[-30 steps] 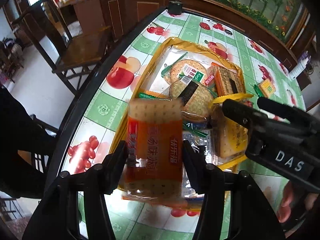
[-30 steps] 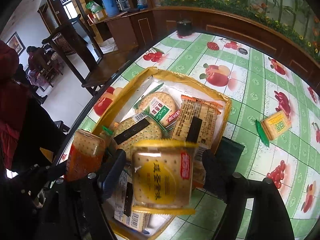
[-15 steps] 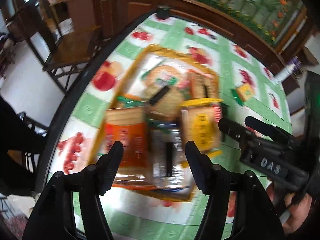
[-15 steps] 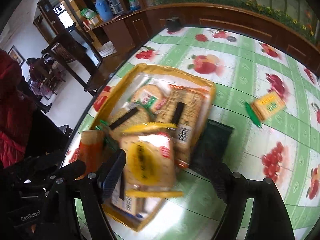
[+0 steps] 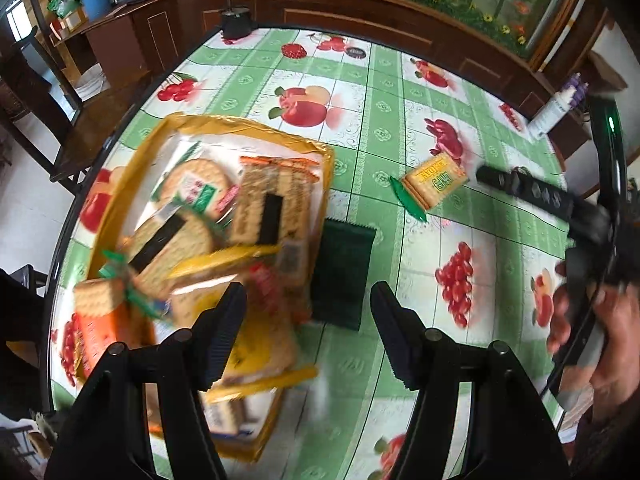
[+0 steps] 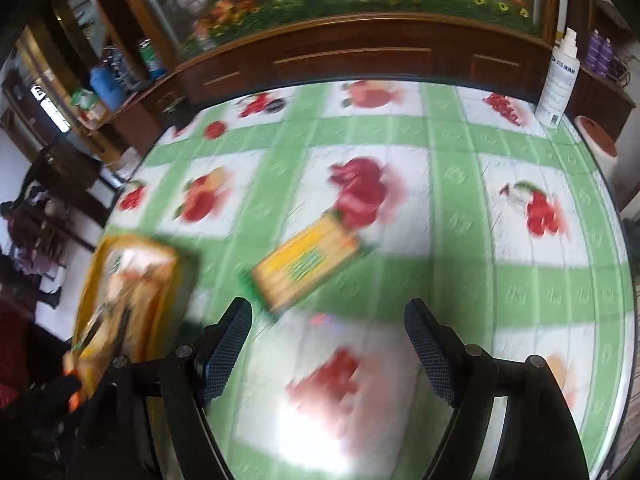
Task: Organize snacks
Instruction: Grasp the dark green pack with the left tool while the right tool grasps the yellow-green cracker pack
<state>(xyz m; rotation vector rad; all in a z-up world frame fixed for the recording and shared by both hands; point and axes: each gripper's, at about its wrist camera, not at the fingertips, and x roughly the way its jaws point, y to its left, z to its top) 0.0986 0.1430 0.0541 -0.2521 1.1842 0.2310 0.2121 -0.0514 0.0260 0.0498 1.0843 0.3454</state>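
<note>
Ahead of the gripper, a glossy plastic tablecloth (image 5: 384, 152) covers the table; snack packets (image 5: 256, 208) are shiny crinkled film; the cabinet (image 6: 360, 52) beyond is polished wood.

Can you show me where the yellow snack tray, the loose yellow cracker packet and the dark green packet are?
yellow snack tray (image 5: 244, 124): left wrist view, on its far rim.
loose yellow cracker packet (image 5: 434, 182): left wrist view, middle of its printed face.
dark green packet (image 5: 342, 272): left wrist view, middle of its flat face.

Empty left claw (image 5: 308, 320) over tablecloth (image 5: 420, 248); snack-filled yellow tray (image 5: 120, 184) alongside
</note>
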